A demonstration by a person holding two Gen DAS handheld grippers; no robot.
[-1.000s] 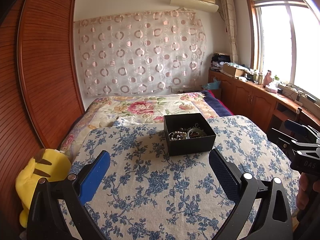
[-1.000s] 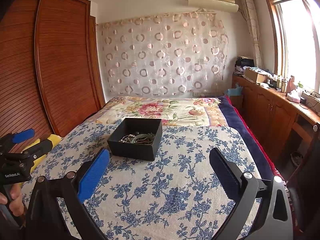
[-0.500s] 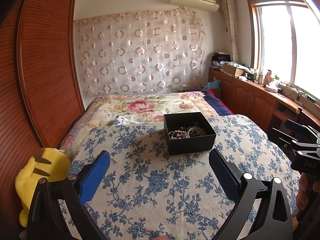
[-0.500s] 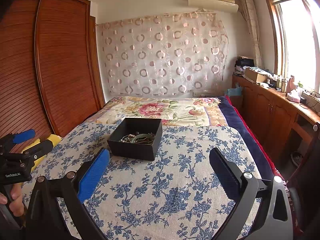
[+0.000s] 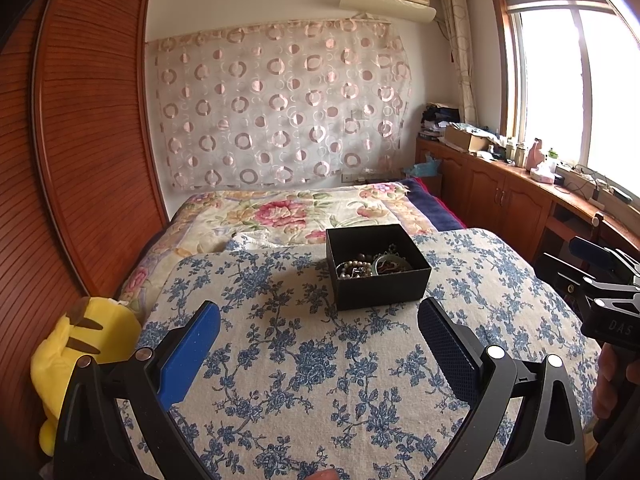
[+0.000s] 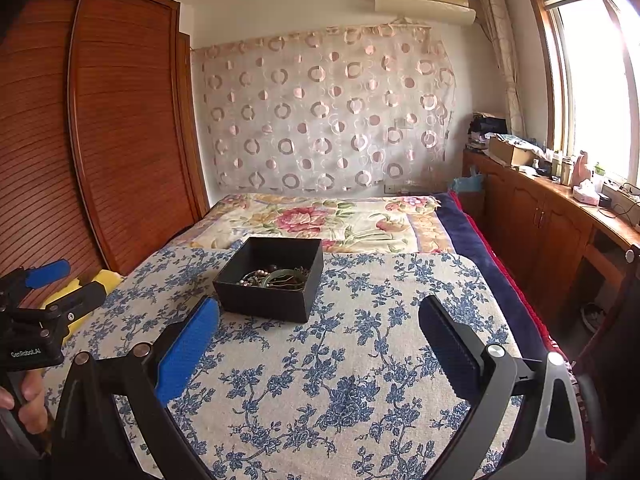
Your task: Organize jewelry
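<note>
Bedroom's blue-flowered bed cover (image 5: pixel 304 360) is carrying a black box (image 5: pixel 378 266) of tangled jewelry (image 5: pixel 372 266); light, slippery, snaggy stuff. Both claws, left claw (image 5: pixel 318 354) and right claw (image 6: pixel 318 354), are hanging spread, empty. I'm guessing pinching one strand works.

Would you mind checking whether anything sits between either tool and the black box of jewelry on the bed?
Nothing visible does. The open black cardboard box sits on the blue floral cloth, and only bare cloth lies between it and the left tool or the right tool. Both are open and empty.
</note>
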